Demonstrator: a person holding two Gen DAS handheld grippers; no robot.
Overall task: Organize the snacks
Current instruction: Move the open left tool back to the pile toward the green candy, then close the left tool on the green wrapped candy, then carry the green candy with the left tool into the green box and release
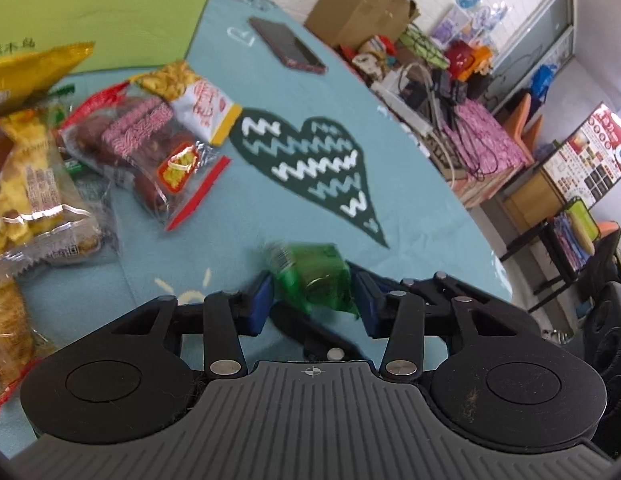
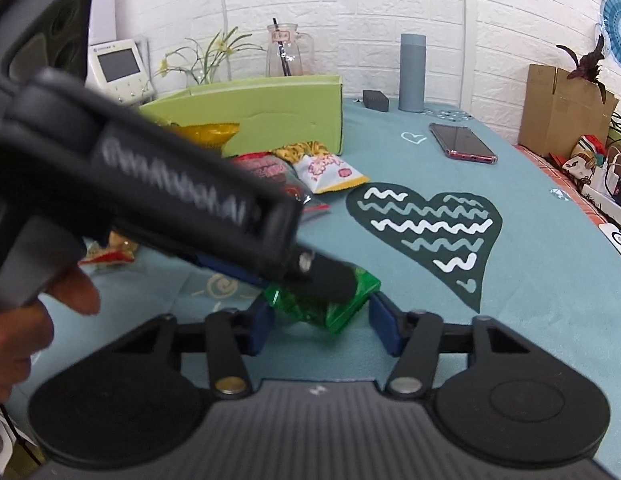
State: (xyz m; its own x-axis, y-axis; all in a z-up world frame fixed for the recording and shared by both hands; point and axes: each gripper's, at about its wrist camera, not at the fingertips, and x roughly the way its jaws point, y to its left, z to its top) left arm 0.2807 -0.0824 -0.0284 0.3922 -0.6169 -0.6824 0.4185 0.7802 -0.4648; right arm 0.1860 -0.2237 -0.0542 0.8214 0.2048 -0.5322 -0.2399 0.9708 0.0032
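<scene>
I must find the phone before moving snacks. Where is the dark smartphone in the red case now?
The dark smartphone in the red case lies flat on the teal tablecloth, beyond the dark green heart print, right of the light green cardboard box; the left wrist view shows it too.

A white brick wall rises behind a table draped in teal cloth with a dark heart printed on it. Right of the heart, past the table edge, stand a cardboard box, a black rack and a menu board
</scene>
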